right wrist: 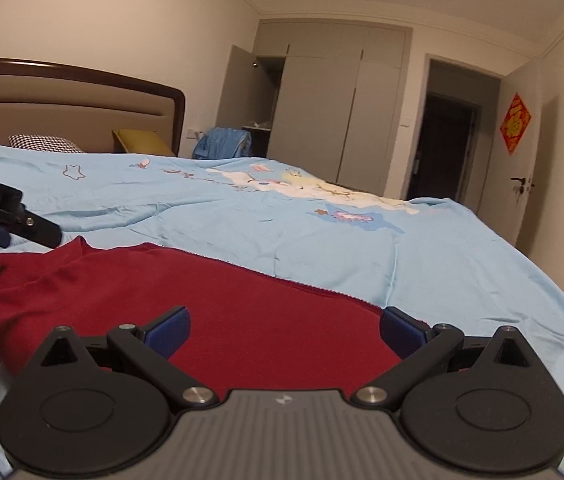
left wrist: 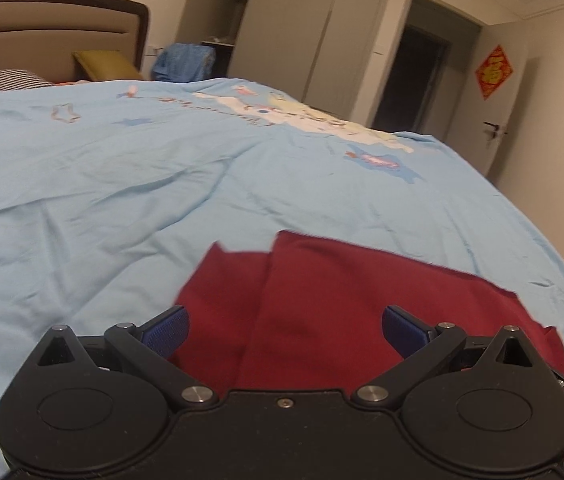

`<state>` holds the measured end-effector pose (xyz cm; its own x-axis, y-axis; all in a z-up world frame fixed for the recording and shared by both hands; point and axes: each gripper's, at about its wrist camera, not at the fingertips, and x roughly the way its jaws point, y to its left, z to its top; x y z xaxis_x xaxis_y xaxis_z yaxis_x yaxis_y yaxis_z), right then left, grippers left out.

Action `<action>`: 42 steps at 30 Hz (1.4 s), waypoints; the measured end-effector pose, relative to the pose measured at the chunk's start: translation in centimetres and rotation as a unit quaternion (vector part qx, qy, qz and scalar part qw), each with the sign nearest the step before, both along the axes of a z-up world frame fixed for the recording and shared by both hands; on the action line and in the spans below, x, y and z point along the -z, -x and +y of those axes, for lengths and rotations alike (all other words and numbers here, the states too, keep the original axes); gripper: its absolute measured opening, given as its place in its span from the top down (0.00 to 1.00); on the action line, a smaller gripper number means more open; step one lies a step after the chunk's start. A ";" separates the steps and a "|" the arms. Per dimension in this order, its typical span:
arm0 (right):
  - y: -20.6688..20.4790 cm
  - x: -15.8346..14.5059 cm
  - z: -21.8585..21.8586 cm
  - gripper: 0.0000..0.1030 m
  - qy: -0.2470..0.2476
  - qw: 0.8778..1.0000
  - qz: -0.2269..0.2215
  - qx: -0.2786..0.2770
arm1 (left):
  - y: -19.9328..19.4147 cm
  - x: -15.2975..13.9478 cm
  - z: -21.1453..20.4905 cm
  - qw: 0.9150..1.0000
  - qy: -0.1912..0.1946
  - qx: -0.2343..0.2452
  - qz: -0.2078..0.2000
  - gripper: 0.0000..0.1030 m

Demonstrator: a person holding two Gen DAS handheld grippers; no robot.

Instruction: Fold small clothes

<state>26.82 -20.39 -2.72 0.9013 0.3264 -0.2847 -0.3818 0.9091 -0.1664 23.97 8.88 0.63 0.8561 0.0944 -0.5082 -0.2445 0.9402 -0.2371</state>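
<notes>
- Item under task: one dark red knitted fabric garment point(right wrist: 218, 296), lying flat on the pale blue printed cotton bed cover point(right wrist: 322, 232) near the bed's front edge, directly ahead of both tools.
- Left claw point(left wrist: 285, 330): jaws spread wide, blue pads clear of the cloth, nothing held. It hangs over the garment's near portion.
- Right claw point(right wrist: 284, 328): jaws likewise wide apart and empty, poised above the near right part of the garment. Whether either claw touches the fabric cannot be told.
- Condition of garment: the left wrist view shows one panel already lapped over another, with a straight fold line running away from the camera. In the right wrist view a raised hump, possibly a collar or sleeve, sits at the far left end beside the other tool.
- Handling judgement: the cloth appears light, soft and limp; it will drape and sag when lifted and will not hold a shape unaided. It is not fragile. The knit surface should give the pads fair grip, and the smooth cover beneath may let it slide.
- Recommended hold: pinch at a free edge or corner, one claw to each end of the same hem, taking all layers together so the existing fold is not disturbed.
- Risk noted: catching the bed cover along with the garment.
</notes>
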 end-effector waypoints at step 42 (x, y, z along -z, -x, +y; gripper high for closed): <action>1.3 7.1 -0.3 0.00 -0.058 0.996 0.019 0.062 | 2.7 3.5 -0.1 0.997 0.025 -0.039 0.065 0.01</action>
<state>25.47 -20.64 -9.78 0.9262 0.2452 -0.2864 -0.2685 0.9623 -0.0444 21.27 8.73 -2.90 0.7736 0.1303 -0.6201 -0.3484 0.9049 -0.2445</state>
